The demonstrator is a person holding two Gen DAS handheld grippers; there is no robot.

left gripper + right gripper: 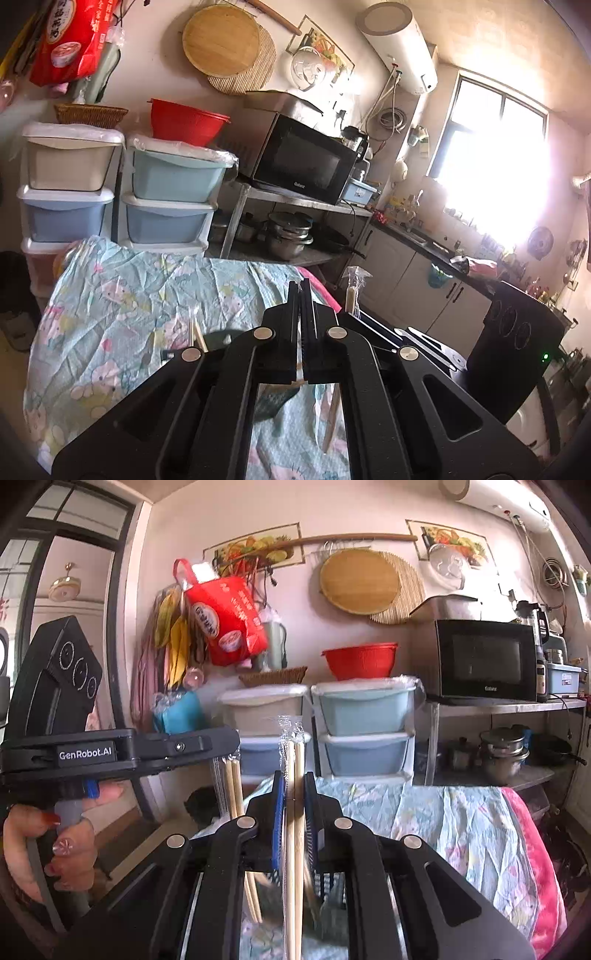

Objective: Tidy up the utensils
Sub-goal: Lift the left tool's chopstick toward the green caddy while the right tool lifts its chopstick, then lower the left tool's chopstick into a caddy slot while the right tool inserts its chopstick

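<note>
The right claw [294,775] pinches wrapped chopsticks [295,760] upright above the floral-clothed table [461,812], whose far edge has open room before the drawers [364,731]. The left claw [303,286], marked GenRobot.AI, is pressed together on a second wrapped pair [233,786]. The microwave [484,661] reads Galanz

Daylight floods in through the window [491,147], which is blown out to pure white and casts a hazy glare over the sink counter [424,240] beneath it. The wall behind the microwave [484,661] is evenly lit and sharp. Fisheye bending curves straight lines (strongest at the edges), and both frames have dark vignetted corners.
</note>
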